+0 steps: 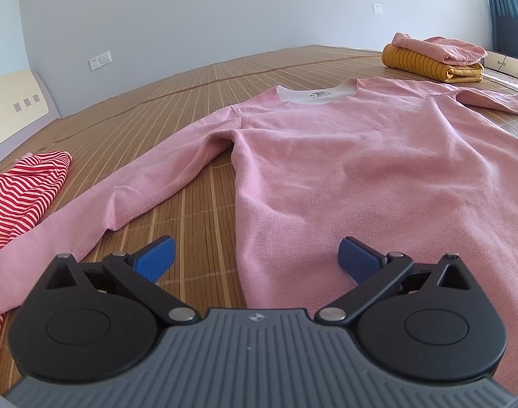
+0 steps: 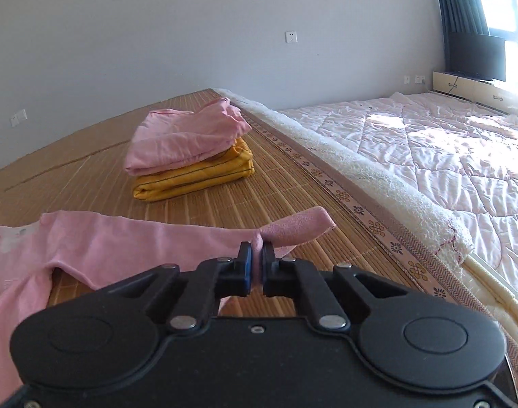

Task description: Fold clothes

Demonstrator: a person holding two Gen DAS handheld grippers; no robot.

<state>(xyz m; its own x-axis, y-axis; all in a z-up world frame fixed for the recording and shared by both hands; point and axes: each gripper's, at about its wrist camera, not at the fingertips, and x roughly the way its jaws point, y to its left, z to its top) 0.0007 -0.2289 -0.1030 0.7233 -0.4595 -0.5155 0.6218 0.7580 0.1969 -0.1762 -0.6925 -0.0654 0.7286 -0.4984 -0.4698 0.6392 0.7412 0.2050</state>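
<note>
A bamboo mat [image 1: 197, 108] covers the bed in front of me, with a pale wall behind it and a white quilt [image 2: 429, 142] off to the right of my right tongs. The pink shirt [image 1: 344, 156] lies face up and spread flat on the mat, neckline away from me, directly ahead of my left tongs [image 1: 255, 255]. Those tongs are spread wide apart, holding nothing, hovering over the shirt's lower left edge; one blue pad [image 1: 156, 255] is above bare mat, the other above pink cloth. The shirt's left sleeve [image 1: 122, 204] runs out to the left of them, its cuff end touching a red striped garment [image 1: 17, 197]. My right tongs [image 2: 255, 265] are clamped together on the shirt's right sleeve [image 2: 293, 229] near the cuff, which pokes out beyond the pads, raised off the mat. Farther ahead of the right tongs sits a folded stack: a pink piece [image 2: 184, 139] on top of a yellow striped piece [image 2: 197, 178].
</note>
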